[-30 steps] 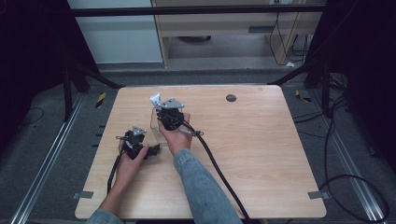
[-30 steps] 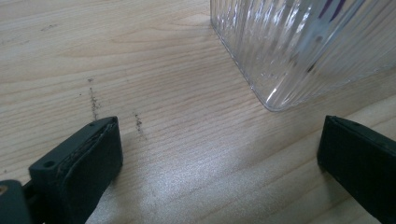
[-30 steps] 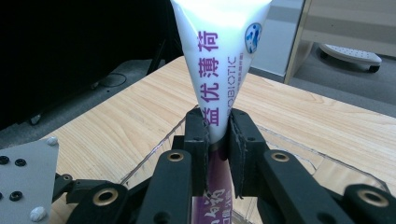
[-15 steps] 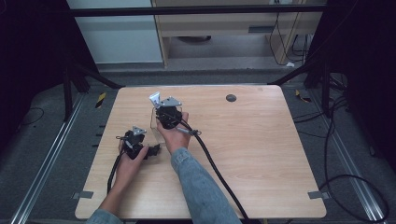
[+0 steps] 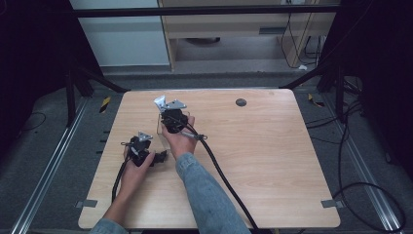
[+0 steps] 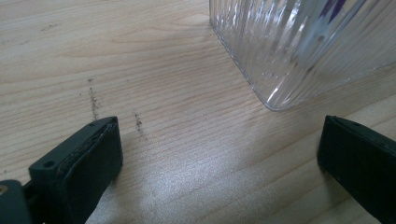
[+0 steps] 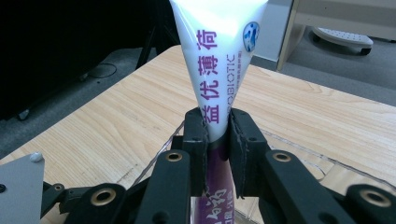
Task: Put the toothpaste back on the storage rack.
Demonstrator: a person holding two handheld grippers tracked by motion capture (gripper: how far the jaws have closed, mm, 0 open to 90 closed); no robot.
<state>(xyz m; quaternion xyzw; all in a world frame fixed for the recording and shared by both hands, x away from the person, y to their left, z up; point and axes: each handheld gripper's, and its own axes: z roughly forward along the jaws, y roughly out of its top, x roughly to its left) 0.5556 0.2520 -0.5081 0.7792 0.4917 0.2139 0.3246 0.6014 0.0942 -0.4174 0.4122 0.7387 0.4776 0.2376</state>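
A white tube (image 7: 217,60) with purple lettering stands upright, its flat end up. My right gripper (image 7: 218,135) is shut on its lower part, and the tube's bottom end sits inside a clear ribbed container (image 6: 289,51). In the high view the right gripper (image 5: 171,117) is at the table's left-middle, pointing down. My left gripper (image 6: 219,154) lies low on the wood just in front of the container's corner, jaws wide open with nothing between them. In the high view the left gripper (image 5: 141,152) is nearer the person than the right one.
The wooden table (image 5: 272,161) has a small dark round hole (image 5: 240,102) at the back. The right gripper's black cable (image 5: 224,180) trails across the table toward the front edge. Dark floor, rails and a desk lie beyond the table.
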